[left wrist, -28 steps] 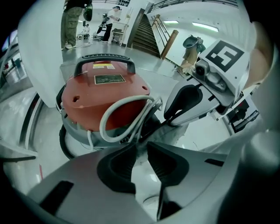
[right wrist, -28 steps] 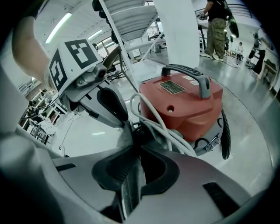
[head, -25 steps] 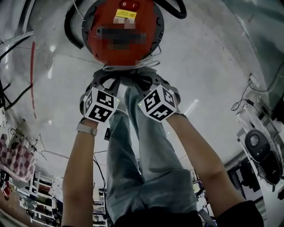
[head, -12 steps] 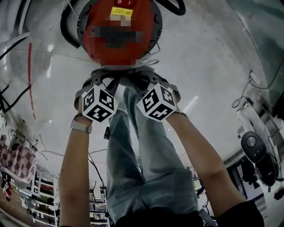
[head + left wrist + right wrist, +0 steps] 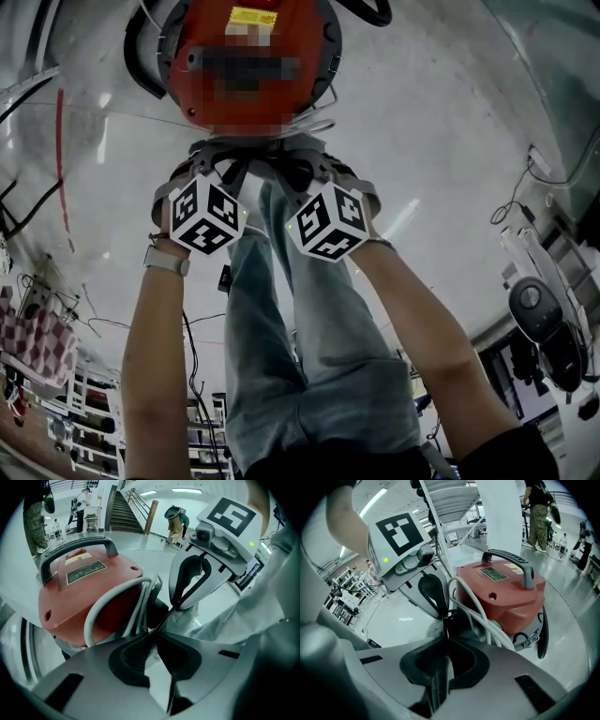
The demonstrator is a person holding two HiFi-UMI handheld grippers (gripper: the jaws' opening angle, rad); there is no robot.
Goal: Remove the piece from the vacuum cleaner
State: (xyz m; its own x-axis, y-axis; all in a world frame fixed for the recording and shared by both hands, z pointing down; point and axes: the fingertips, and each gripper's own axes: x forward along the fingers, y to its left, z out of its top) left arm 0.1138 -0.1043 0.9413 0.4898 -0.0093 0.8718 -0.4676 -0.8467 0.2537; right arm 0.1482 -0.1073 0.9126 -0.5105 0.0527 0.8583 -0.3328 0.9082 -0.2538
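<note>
The red vacuum cleaner [image 5: 202, 94] stands on the floor at the top of the head view, with a black carrying handle [image 5: 75, 548] and a white cable [image 5: 117, 597] looped on its near side. My left gripper [image 5: 246, 159] and right gripper [image 5: 281, 159] sit side by side at that near edge, next to the cable loops [image 5: 480, 611]. In the left gripper view the jaws [image 5: 156, 630] are shut tip to tip. The right gripper's jaws [image 5: 445, 632] are shut too. I see nothing clearly pinched in either. Each gripper view shows the other gripper angled in close.
A black ribbed hose [image 5: 141, 56] curls round the vacuum's left side and back. Loose cables [image 5: 19, 206] lie on the floor at left. Another machine [image 5: 534, 309] stands at right. The person's jeans legs [image 5: 300, 337] are below the grippers. People and a staircase [image 5: 124, 513] are far off.
In the head view the vacuum and both grippers have drifted slightly up and left. The grippers have stayed together at the vacuum's near edge, jaws shut throughout.
</note>
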